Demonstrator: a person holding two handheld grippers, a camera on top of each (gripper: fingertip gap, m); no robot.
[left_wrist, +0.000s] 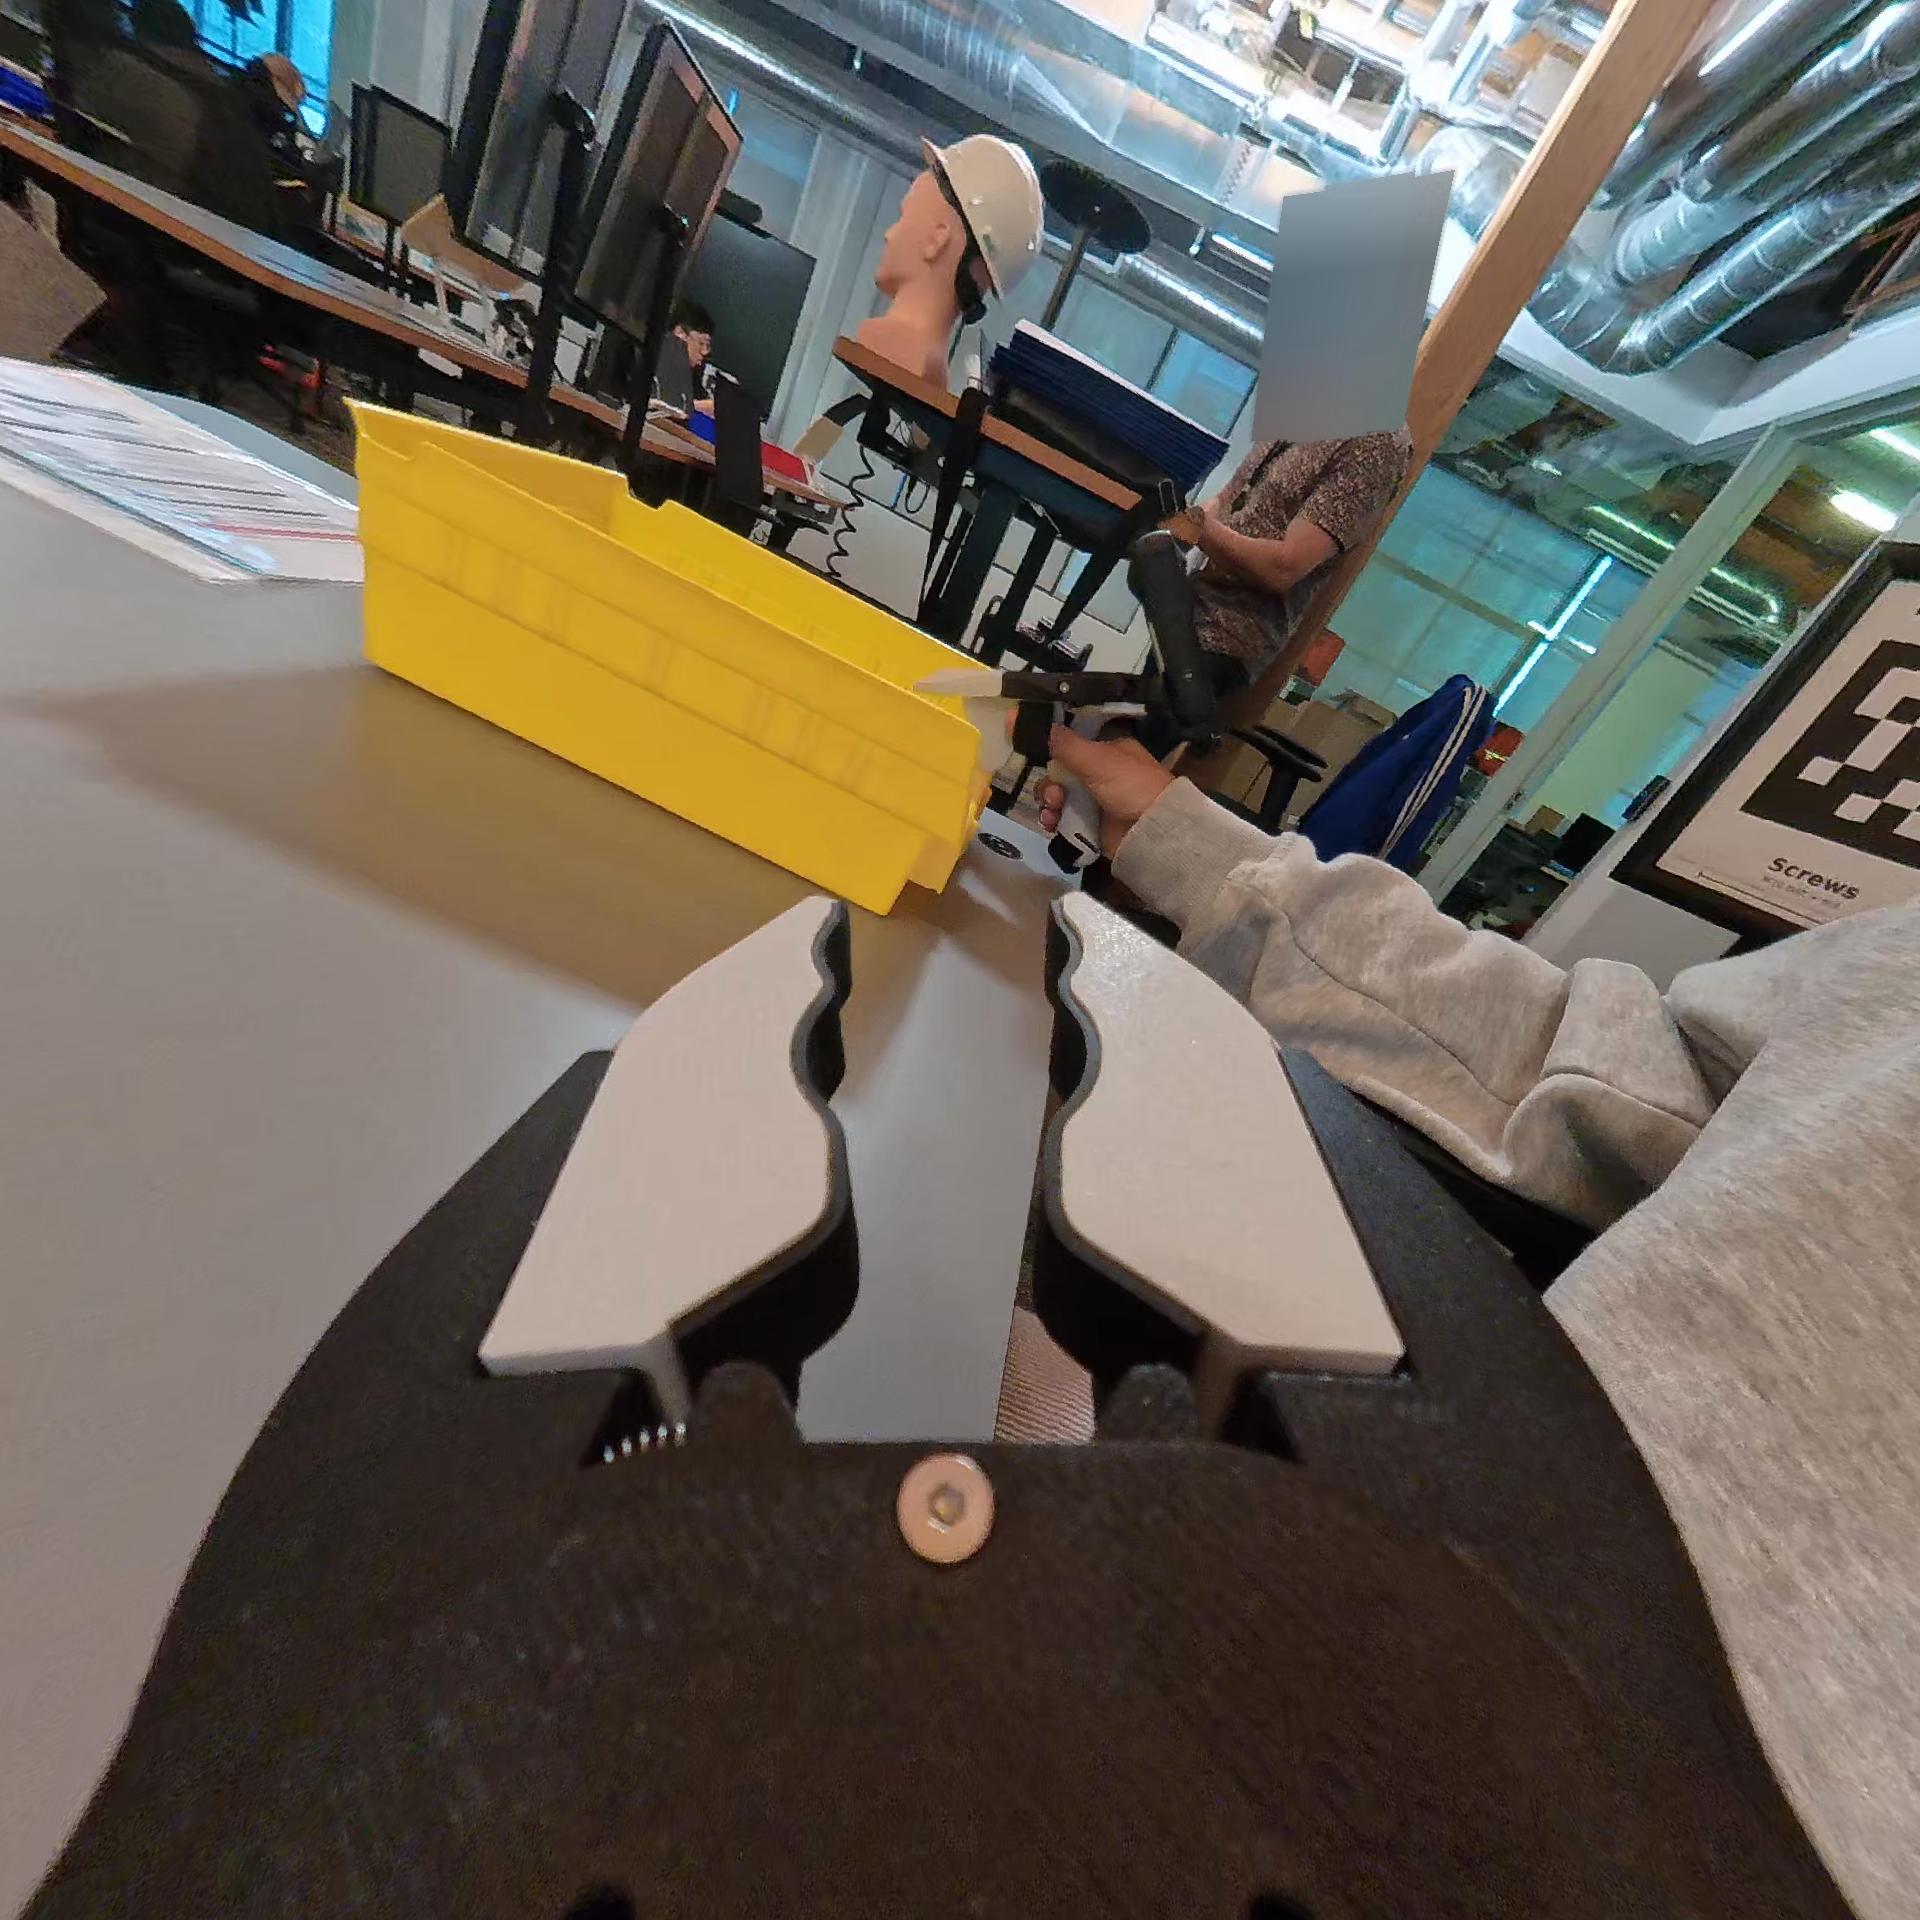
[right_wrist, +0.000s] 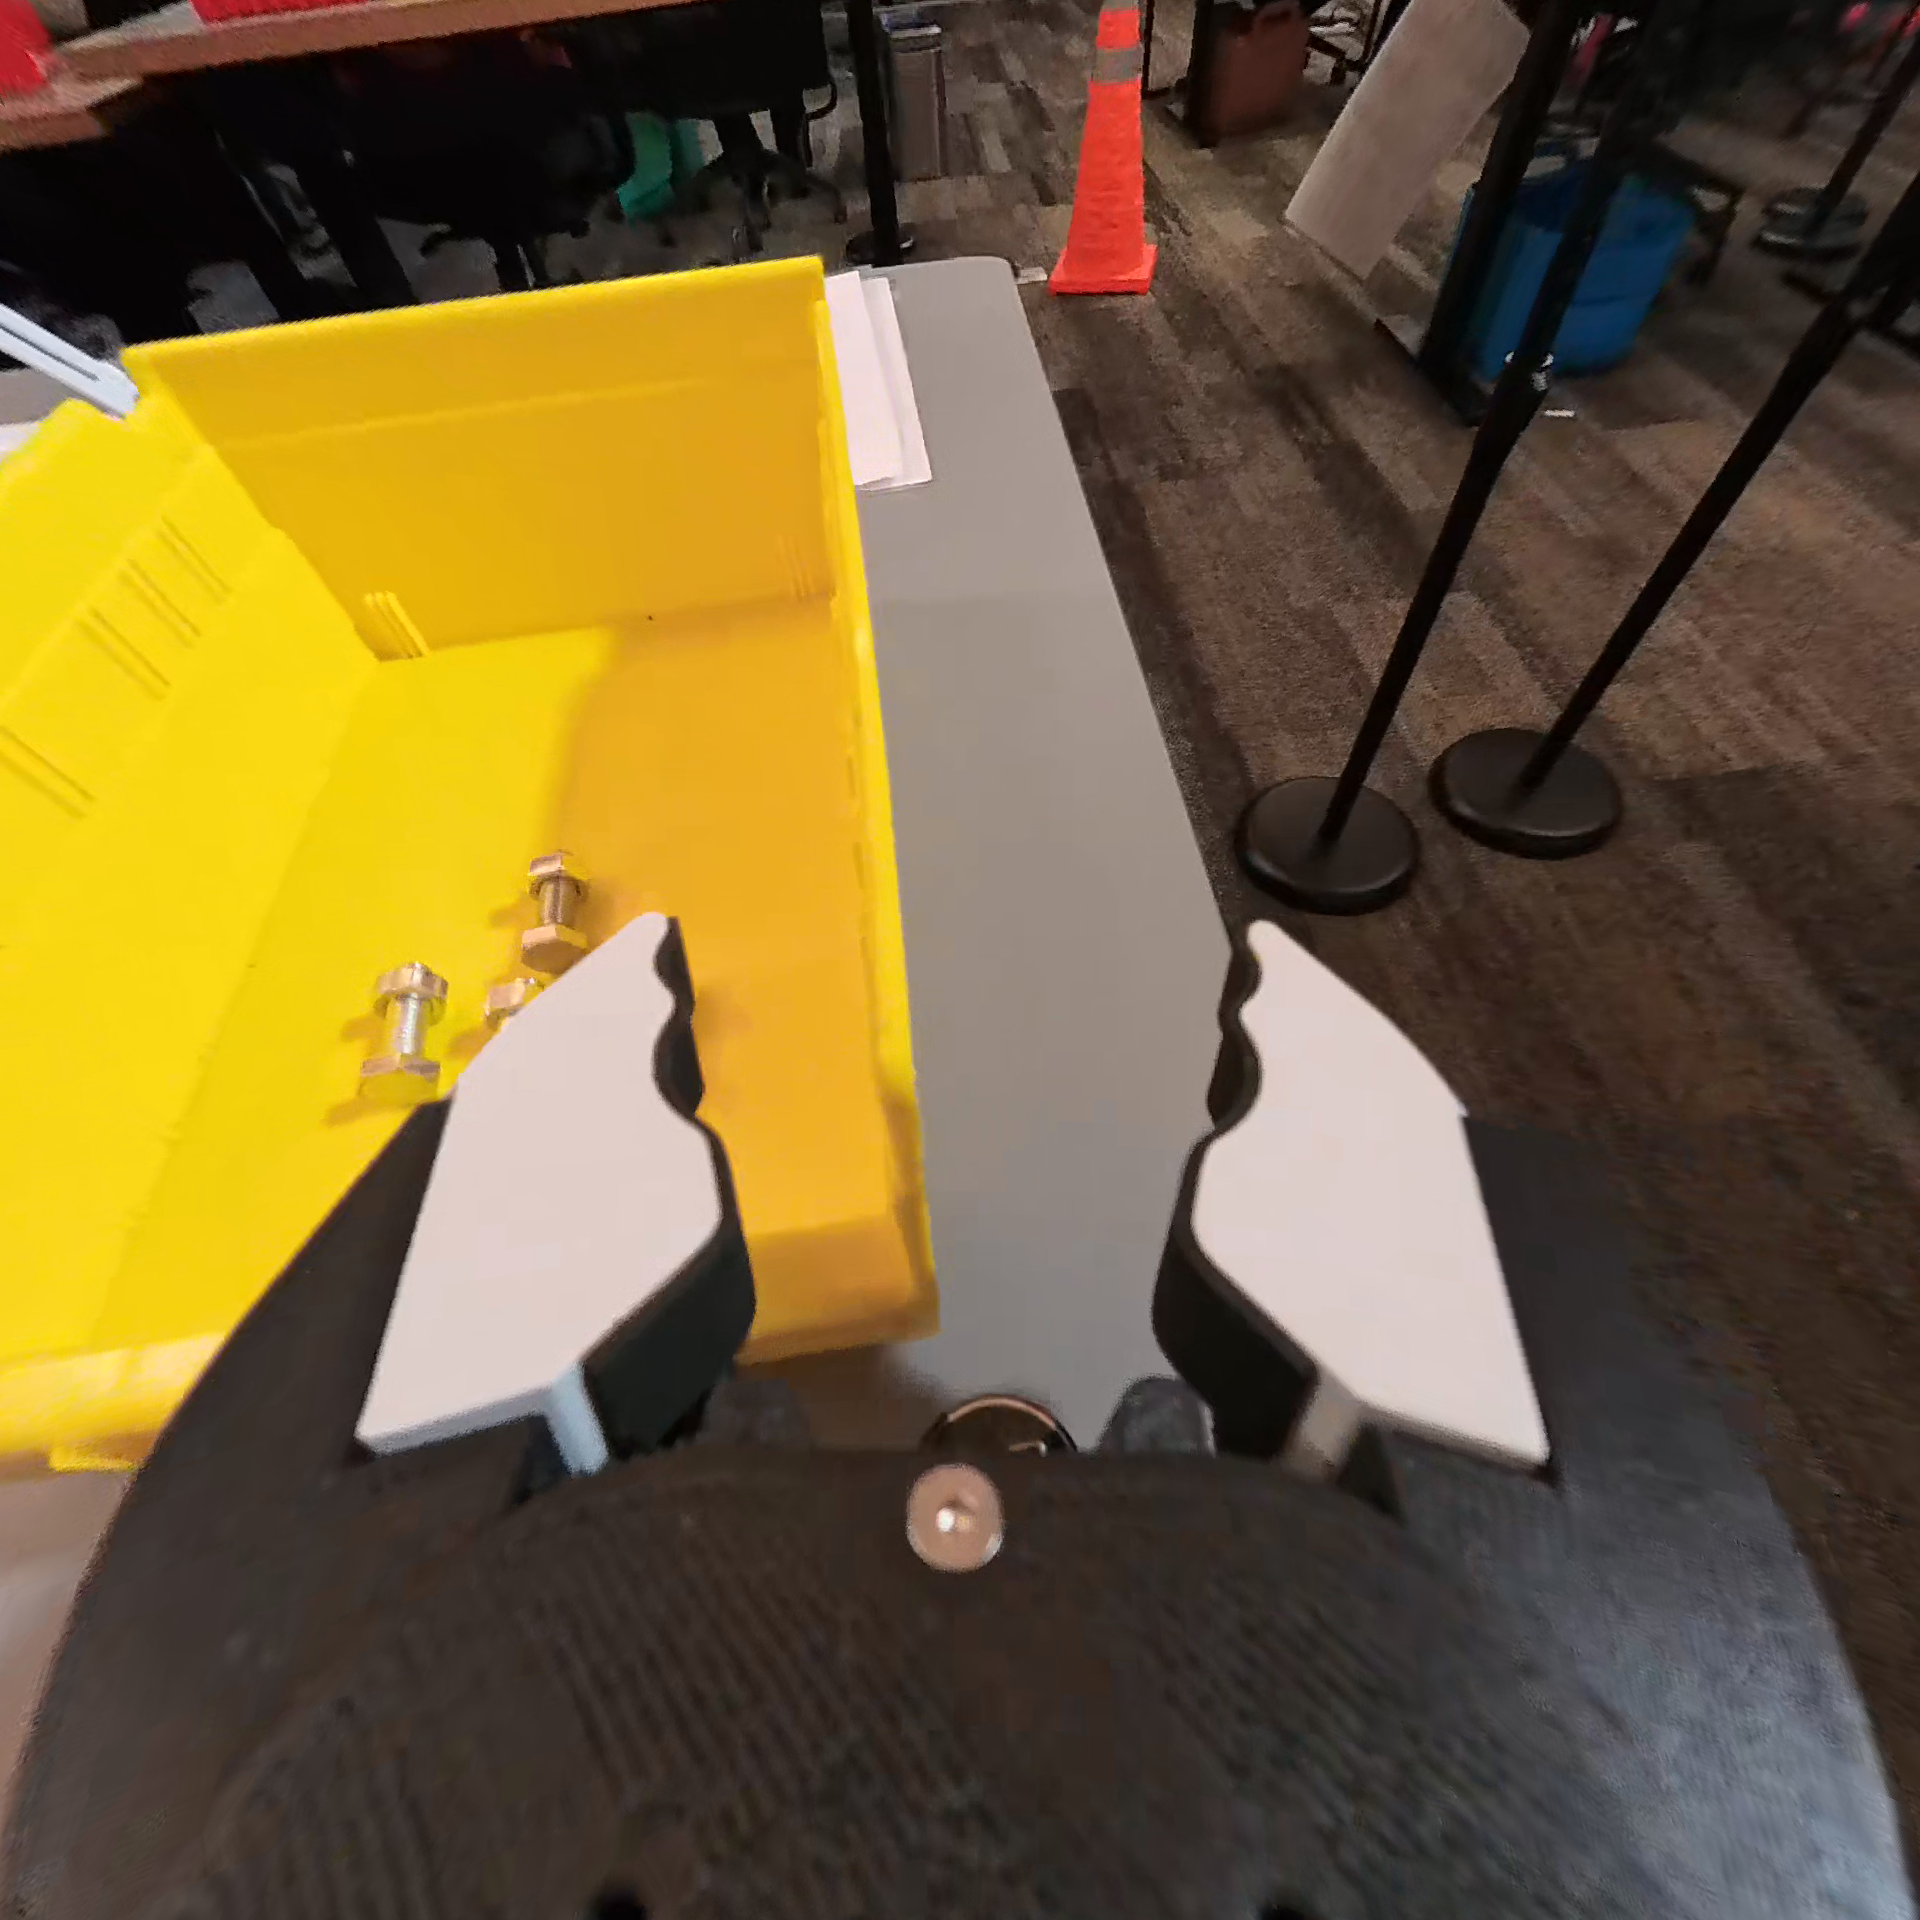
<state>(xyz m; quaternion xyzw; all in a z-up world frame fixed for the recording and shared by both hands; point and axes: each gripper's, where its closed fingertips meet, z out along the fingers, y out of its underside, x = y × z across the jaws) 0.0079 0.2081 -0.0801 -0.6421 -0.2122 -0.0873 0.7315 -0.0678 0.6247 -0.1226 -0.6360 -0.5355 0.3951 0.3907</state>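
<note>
- The right claw (right_wrist: 951, 997) hovers spread wide and empty, its left finger over the open yellow plastic bin (right_wrist: 499, 499) and its right finger out past the bin's near wall, above the flat grey surface (right_wrist: 1039, 831).
- Just ahead of that left fingertip (right_wrist: 623, 977), three small brass-coloured bolts (right_wrist: 405, 1023) lie loose on the bin floor, one half hidden behind the finger. I reckon a drop from here could straddle the wall, catch its rim and tip or shove the bin.
- The bolts look short and round, so a pinch across the threads may roll one away or nudge its neighbours.
- The left claw (left_wrist: 945, 914) sits low over the surface, jaws parted with nothing between them, the bin ahead and to its left and not touching it. Nothing steadies the bin, so any knock could slide it.
- Ahead and to the right of the left claw, a hand in a grey sleeve (left_wrist: 1101, 790) holds the other tool at the bin's end; the two could foul each other if both close in.
- Beyond the right claw's far side the surface ends, with dark floor (right_wrist: 1507, 1039) below; a flicked bolt could be lost there.
</note>
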